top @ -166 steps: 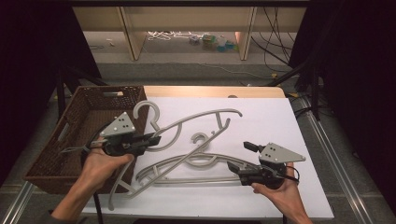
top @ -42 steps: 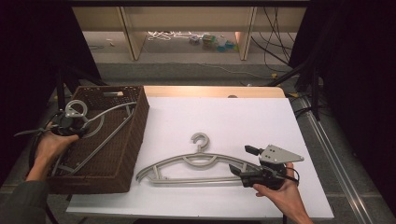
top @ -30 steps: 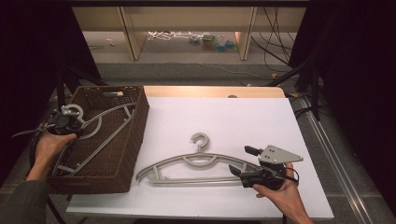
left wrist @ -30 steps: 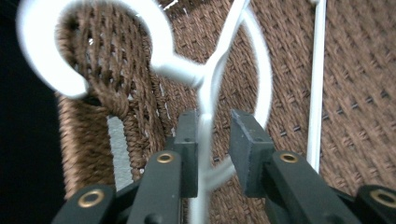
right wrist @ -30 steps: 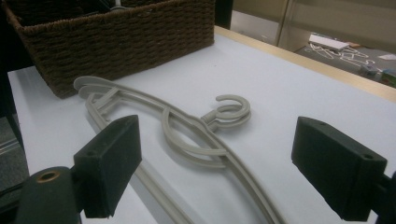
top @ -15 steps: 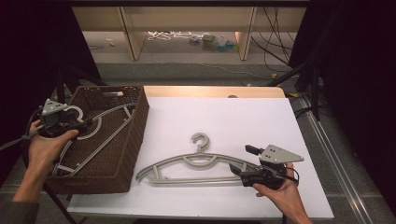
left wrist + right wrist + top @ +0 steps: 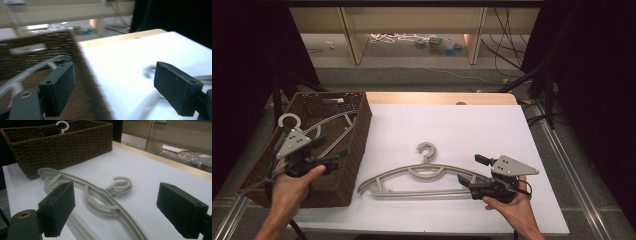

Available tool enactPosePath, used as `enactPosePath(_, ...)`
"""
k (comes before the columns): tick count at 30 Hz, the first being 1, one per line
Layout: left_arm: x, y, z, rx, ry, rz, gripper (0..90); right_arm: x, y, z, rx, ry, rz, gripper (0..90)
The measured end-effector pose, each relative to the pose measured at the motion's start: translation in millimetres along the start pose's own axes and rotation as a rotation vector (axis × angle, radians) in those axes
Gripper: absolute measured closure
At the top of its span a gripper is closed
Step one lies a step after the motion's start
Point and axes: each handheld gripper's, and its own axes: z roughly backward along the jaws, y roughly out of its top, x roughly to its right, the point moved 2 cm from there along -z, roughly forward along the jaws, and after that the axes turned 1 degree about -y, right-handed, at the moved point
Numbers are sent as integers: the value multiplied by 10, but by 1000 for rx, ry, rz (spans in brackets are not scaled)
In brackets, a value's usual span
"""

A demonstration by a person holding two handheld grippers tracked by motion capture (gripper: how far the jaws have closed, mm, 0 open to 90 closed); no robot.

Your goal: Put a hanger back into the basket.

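The left tongs [image 7: 339, 156] are standing wide open with nothing between the pads; their jaws have just been opening. They are hovering over the front right part of the brown wicker basket [image 7: 359, 131], pointing toward the white sheet. In the left gripper view the blurred basket wall is running between the two black pads [image 7: 58, 86]. A pale grey hanger [image 7: 323, 126] is lying inside the basket, its hook [image 7: 288, 119] poking up over the far left rim.

The right tongs [image 7: 467, 181] are also gaping wide and gripping nothing, sitting low at the right end of a second grey hanger [image 7: 414, 176]. This one is lying flat on the white sheet [image 7: 472, 125] covering the desk [image 7: 437, 97], its hook pointing away from the person, its left end near the basket's front corner. In the right gripper view its arm is passing between the open pads [image 7: 58, 206] without either one pressing on it.
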Motion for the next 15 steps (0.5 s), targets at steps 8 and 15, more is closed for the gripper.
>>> enactPosePath(8, 401, -180, -149, 47, -72, -59, 167, 7, -13, -27, 21, 9, -7, 160)
enactPosePath(15, 495, -391, -192, 68, -105, -60, 167, -11, -38, -61, 5, 30, 3, 160)
